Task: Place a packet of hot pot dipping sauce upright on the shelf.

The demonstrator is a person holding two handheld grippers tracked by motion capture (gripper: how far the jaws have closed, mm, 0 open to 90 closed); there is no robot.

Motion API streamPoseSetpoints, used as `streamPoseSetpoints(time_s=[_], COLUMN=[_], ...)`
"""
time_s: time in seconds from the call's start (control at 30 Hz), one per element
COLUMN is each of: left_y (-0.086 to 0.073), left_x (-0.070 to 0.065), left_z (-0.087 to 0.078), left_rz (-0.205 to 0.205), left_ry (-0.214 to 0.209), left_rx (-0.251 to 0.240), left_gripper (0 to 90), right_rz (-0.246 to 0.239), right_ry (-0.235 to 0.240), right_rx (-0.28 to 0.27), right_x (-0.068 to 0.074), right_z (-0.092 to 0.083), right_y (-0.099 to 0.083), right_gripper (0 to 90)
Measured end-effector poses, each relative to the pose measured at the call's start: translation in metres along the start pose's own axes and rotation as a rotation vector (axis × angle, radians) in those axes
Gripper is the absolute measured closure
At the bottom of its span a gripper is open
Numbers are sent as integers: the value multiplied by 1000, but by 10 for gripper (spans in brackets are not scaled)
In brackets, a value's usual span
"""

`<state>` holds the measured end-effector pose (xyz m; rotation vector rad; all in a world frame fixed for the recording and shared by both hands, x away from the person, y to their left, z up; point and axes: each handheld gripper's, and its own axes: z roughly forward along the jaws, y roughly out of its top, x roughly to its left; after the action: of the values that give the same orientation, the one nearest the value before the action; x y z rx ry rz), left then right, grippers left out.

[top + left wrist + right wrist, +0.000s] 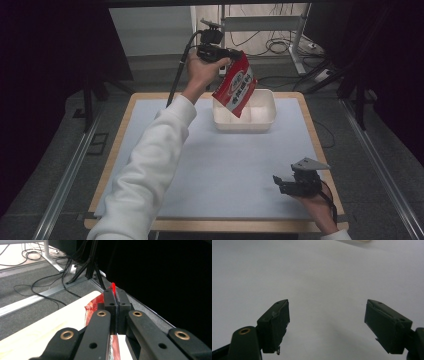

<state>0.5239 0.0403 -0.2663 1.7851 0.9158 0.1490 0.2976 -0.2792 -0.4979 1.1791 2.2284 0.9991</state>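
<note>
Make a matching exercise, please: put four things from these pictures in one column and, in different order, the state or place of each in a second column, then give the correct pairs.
Things:
1. left claw
2. right claw
3. red packet
4. white tray

States or places:
A. stands on the far part of the table mat
B. open, low over the near right of the mat
C. hangs tilted above the tray
D. shut on the packet's top edge

Pairs: 1-D, 2-B, 3-C, 4-A
</note>
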Motion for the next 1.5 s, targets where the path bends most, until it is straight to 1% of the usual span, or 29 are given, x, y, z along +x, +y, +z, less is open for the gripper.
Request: streamPoseSetpoints(time_s=[0.1,0.4,0.6,0.73,0.8,0.83,1.03,1.1,1.13,1.2,1.3,1.43,1.5], left_y=[-3,-11,-20,-26,-28,-28,-31,-32,-34,-35,-35,-34,-34], left_x=[3,10,17,22,23,24,23,24,25,25,26,29,30], left_z=[7,18,20,21,21,21,21,23,25,27,27,26,26], left_rz=[1,-10,-29,-39,-44,-46,-36,-36,-34,-39,-41,-47,-44], left_ry=[11,54,67,84,96,95,124,129,138,144,168,180,198], left_rx=[20,39,57,68,67,67,77,85,90,88,81,90,93], left_gripper=[900,900,900,900,900,900,900,900,900,900,900,900,900], right_rz=[1,2,2,-4,-2,-2,0,-1,0,-1,-4,1,1], right_ry=[0,0,0,-1,-1,-1,-1,-1,-1,1,1,1,1], right_rx=[-1,-1,4,2,4,4,6,6,6,5,3,6,7], right_x=[-1,-1,-1,-1,-1,-1,-1,-1,-1,0,0,-1,-1], right_z=[-1,-1,0,0,0,0,1,1,1,0,0,0,0], right_y=[0,-1,-1,-1,-1,-1,-2,-2,-2,-1,-1,-2,-2], right_gripper=[200,200,200,200,200,200,200,200,200,200,200,200,200])
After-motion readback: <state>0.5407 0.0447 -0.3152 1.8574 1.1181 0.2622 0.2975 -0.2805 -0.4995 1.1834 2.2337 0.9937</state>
